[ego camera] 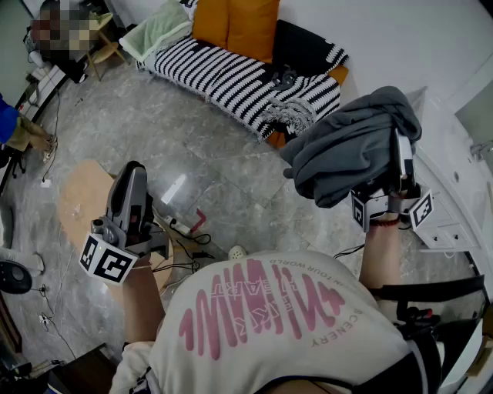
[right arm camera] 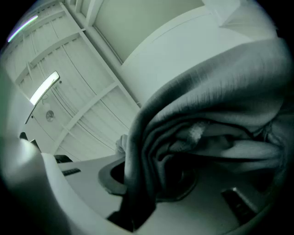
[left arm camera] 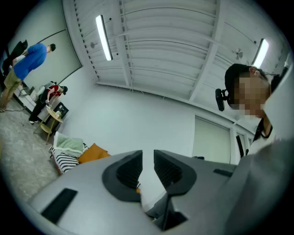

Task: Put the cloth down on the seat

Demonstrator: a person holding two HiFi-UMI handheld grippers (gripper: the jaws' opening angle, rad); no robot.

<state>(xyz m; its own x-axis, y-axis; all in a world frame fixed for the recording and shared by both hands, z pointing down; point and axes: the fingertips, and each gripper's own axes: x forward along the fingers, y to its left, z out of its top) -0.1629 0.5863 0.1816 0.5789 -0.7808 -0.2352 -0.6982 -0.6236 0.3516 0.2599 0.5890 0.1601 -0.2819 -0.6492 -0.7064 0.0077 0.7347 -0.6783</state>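
A grey cloth (ego camera: 347, 146) hangs bunched over my right gripper (ego camera: 400, 165), which is shut on it and held up at the right, well short of the seat. In the right gripper view the cloth (right arm camera: 206, 105) fills the space between the jaws of the right gripper (right arm camera: 156, 179) and hides the pads. The seat is a sofa with a black-and-white striped cover (ego camera: 231, 77) at the far side of the floor. My left gripper (ego camera: 135, 171) is raised at the left. In the left gripper view my left gripper (left arm camera: 148, 172) has its jaws drawn together to a narrow slit, with nothing in it.
Orange cushions (ego camera: 239, 23), a dark cushion (ego camera: 304, 46) and a pale green cloth (ego camera: 158, 31) lie on the sofa. A round wooden top (ego camera: 81, 196) and cables with a power strip (ego camera: 185, 227) are on the marble floor. A white cabinet (ego camera: 454, 223) stands right.
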